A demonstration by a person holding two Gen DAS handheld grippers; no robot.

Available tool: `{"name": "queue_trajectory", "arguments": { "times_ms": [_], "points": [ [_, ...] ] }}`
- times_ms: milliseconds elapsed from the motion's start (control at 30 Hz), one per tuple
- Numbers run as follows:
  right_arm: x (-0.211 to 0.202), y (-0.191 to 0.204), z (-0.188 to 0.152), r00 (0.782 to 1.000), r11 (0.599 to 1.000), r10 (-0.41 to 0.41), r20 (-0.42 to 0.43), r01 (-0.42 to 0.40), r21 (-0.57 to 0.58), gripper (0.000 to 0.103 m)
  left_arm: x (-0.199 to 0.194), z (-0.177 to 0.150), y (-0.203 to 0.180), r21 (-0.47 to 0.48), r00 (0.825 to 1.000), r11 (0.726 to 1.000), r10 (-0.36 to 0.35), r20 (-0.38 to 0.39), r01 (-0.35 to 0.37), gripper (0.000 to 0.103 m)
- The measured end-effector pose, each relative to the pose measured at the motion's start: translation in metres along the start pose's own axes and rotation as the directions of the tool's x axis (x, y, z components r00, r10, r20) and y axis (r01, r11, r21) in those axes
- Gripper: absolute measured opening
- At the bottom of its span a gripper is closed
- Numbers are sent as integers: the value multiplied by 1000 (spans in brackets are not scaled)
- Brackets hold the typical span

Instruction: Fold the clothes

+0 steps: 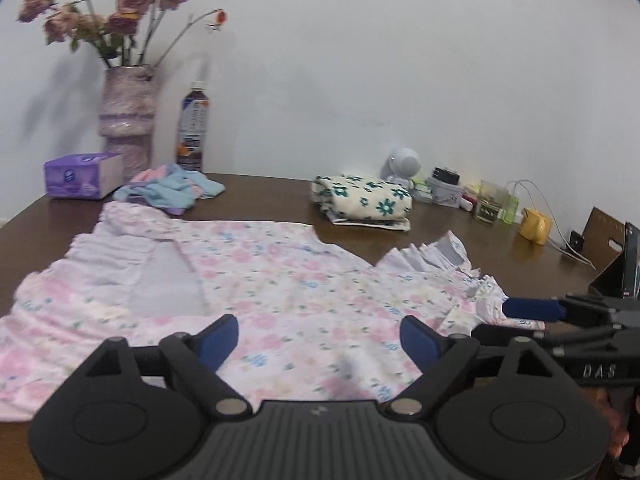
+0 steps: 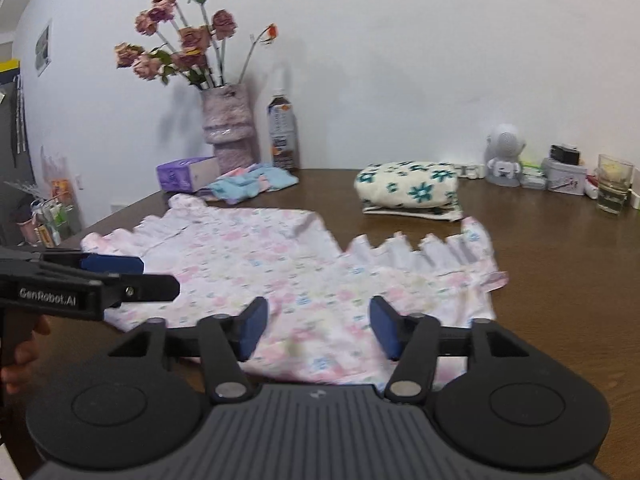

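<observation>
Above a dark brown wooden table (image 1: 280,188), we hold both grippers just over a pale pink floral cotton dress with ruffled trim (image 1: 280,280), which lies spread flat directly ahead of and beneath our tools, one side already doubled over itself.

The largest risk, as we judge it, lies in the dress itself: the light fabric could slide or spring open on the smooth tabletop if either pad drags through it on the next pass, undoing the fold. Next, the ruffled hem (image 2: 440,256), ahead and to the right of the right tool, stands in loose pleats; a shallow pinch there could catch one layer only and leave the edge crooked. Smaller still, the folded cream cloth with teal flowers (image 2: 408,192) sits beyond the dress and could be nudged by a wide sweep. A purple-wrapped vase of dried roses (image 1: 126,116) and a tall plastic drink bottle (image 1: 193,128) stand far ahead to the left, tippable only by a long reach.

Our left gripper (image 1: 319,340) points forward and slightly downward, blue pads spread wide, nothing between them but the dress below. Our right gripper (image 2: 319,330) is angled likewise, jaws parted and empty. Each tool shows beside the other, close together at the dress's near edge.
</observation>
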State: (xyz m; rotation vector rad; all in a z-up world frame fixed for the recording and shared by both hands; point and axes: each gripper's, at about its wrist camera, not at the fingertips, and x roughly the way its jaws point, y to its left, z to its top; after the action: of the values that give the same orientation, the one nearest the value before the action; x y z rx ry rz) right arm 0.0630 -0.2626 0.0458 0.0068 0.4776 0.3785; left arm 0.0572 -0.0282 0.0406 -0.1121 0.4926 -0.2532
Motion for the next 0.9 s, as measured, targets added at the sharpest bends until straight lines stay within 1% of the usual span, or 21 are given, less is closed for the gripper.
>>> {"name": "queue_trajectory", "arguments": {
  "times_ms": [100,167,400,500,733,900],
  "points": [
    [2,15,-2,1000,1000,18,-16,-18,-5,77,-8,-4,13,-13,1000,1000,25,-5,-25,90],
    [4,25,-5,999,999,30,-31,-31,-8,79,-12,-7,20,-23,999,999,37,-8,-37,90],
    [14,43,-13,996,1000,31,-79,-30,7,80,-19,-15,37,-41,999,998,43,-20,-44,90],
    [15,47,-15,996,1000,18,-88,-17,9,80,-21,-17,42,-48,999,998,37,-22,-38,90],
    [20,57,-20,994,1000,-5,-111,5,6,81,-22,-21,53,-58,998,997,53,-34,-55,90],
    [26,66,-19,993,1000,-13,-120,12,-4,82,-26,-21,64,-67,998,996,51,-30,-53,90]
  ]
}}
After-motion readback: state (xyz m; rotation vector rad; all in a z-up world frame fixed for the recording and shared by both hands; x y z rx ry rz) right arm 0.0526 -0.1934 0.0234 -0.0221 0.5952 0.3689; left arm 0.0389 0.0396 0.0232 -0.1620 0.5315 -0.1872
